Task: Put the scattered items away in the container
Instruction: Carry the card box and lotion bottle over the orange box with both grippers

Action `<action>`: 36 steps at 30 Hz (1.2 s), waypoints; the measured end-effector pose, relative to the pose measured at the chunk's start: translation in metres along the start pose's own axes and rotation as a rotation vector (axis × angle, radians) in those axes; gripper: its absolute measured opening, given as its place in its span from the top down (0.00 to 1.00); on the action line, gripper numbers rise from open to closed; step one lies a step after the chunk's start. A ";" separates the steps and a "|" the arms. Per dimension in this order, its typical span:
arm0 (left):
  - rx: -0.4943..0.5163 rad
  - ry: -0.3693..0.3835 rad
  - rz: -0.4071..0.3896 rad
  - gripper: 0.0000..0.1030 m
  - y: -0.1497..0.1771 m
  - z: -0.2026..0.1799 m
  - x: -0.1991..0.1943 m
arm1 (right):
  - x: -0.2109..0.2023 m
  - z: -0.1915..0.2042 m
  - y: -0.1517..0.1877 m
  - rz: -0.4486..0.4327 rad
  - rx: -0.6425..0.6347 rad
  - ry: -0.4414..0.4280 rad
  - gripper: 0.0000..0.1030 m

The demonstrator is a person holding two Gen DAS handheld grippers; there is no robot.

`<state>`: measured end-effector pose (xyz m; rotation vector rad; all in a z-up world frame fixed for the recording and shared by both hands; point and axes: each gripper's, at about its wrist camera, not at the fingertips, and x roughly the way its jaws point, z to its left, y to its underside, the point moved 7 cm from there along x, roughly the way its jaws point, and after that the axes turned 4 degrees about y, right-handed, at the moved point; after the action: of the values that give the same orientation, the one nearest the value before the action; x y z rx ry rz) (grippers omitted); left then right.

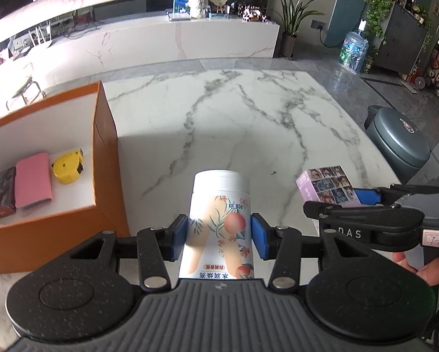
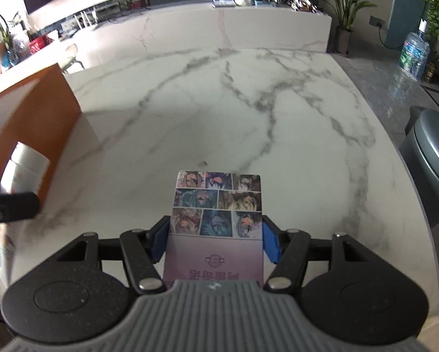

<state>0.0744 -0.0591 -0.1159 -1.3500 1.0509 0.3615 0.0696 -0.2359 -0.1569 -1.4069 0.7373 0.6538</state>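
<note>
My left gripper [image 1: 219, 236] is shut on a white bottle with a peach print [image 1: 219, 223], held over the marble table just right of the orange box [image 1: 102, 161]. The box holds a yellow tape measure [image 1: 67, 166], a pink case [image 1: 33, 180] and a dark packet [image 1: 3, 192]. My right gripper [image 2: 215, 240] is shut on a lilac card box with anime pictures [image 2: 216, 220]; it shows in the left wrist view [image 1: 326, 186] at the right. The bottle [image 2: 25, 170] and orange box [image 2: 43, 111] show at the left of the right wrist view.
The white marble table [image 1: 234, 117] stretches ahead. A grey bin [image 1: 401, 138] stands off its right edge. A small dark speck [image 2: 202, 163] lies on the table. A white counter with ornaments, plants and a water jug are beyond.
</note>
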 end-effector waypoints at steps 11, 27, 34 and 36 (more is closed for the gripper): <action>-0.042 -0.134 -0.105 0.48 -0.037 0.067 -0.057 | -0.071 0.088 -0.080 -0.169 -0.163 -0.217 0.36; -0.223 -0.337 -0.061 0.48 -0.045 0.227 -0.066 | -0.055 0.279 -0.136 -0.158 -0.459 -0.378 0.36; -0.298 -0.370 -0.010 0.48 -0.032 0.281 -0.053 | 0.003 0.328 -0.126 -0.020 -0.562 -0.364 0.36; -0.312 -0.366 -0.011 0.48 -0.030 0.287 -0.050 | 0.021 0.336 -0.119 0.027 -0.597 -0.350 0.37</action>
<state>0.1863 0.2103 -0.0947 -1.4925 0.6999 0.7582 0.1980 0.0910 -0.0924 -1.7542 0.2861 1.1711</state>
